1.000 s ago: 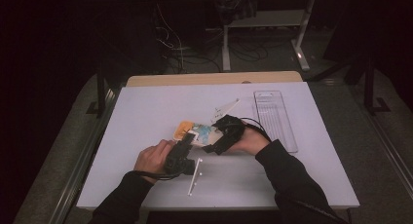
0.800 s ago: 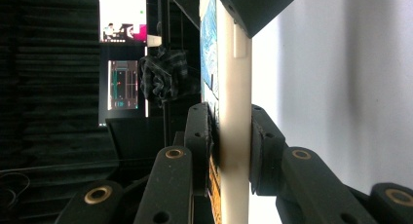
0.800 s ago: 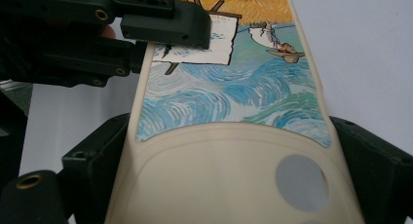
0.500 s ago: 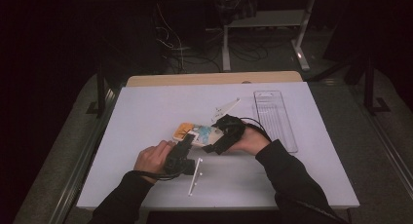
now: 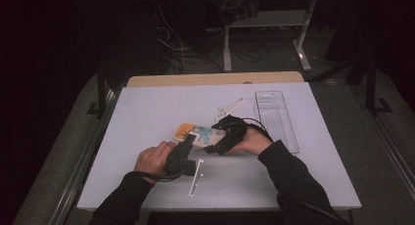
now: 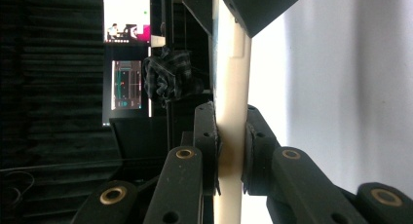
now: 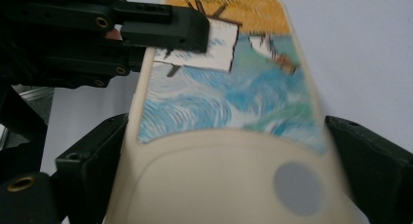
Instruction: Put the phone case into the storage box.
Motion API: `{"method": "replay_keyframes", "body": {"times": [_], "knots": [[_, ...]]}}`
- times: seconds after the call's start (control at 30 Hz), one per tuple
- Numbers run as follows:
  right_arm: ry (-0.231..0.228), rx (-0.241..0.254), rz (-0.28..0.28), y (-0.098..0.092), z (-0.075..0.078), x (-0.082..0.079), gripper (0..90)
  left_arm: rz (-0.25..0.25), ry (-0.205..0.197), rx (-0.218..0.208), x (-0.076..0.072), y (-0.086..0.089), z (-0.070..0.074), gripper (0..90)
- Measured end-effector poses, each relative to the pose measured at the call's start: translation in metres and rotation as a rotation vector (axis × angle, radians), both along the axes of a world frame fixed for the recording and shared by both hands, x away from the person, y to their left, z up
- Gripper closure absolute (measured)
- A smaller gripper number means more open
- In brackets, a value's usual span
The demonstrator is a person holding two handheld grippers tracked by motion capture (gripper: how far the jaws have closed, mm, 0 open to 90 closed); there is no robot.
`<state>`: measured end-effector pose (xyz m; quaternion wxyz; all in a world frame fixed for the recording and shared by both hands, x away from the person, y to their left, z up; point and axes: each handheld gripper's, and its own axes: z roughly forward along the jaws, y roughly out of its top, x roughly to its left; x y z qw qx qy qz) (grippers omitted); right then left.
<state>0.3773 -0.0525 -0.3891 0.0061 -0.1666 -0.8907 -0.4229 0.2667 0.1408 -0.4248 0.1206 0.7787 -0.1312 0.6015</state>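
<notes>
Dark room all around, with cables and a table leg in the gloom beyond, and before me a pale lilac table [image 5: 147, 112] on which I am working with both hands. Between my two grippers I hold a cream phone case [image 5: 199, 135] printed with blue waves and an orange sky, lifted near the middle of the table. My left gripper [image 5: 182, 149] has just been closing its jaws, and now both pads press flat on the thin edge of the case [image 6: 232, 112] from either side, clamped firmly, as the left gripper view shows with the cream edge running straight up between them. My right gripper [image 5: 224, 139] grips the other end: in the right gripper view the case [image 7: 229, 117] spans the whole gap, its long sides squeezed by my two black jaws, so those fingers stand wide but are tight against it. Across the printed face I see my left gripper [image 7: 165, 31] clamped on the far end, over the orange part. On the table just nearer to me lies a slim white strip [image 5: 196, 177], apart from the case. Farther off lies a small white bracket [image 5: 228, 107], and beside it, to the right, a clear plastic tray [image 5: 275, 118].
</notes>
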Motion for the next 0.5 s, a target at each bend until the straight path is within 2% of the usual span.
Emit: {"method": "replay_keyframes", "body": {"times": [0.17, 0.37, 0.5], "knots": [[0.003, 0.011, -0.002, -0.002, 0.003, -0.001, 6.0, 0.013, 0.013, 0.005, 0.002, 0.001, -0.001, 80.1], [-0.015, 0.023, -0.002, -0.007, 0.007, 0.001, 5.7, 0.046, 0.039, 0.008, 0.006, 0.004, -0.001, 80.0], [-0.01, 0.025, -0.014, -0.011, 0.009, 0.0, 5.6, 0.066, 0.05, -0.004, 0.008, 0.007, 0.001, 80.0]]}}
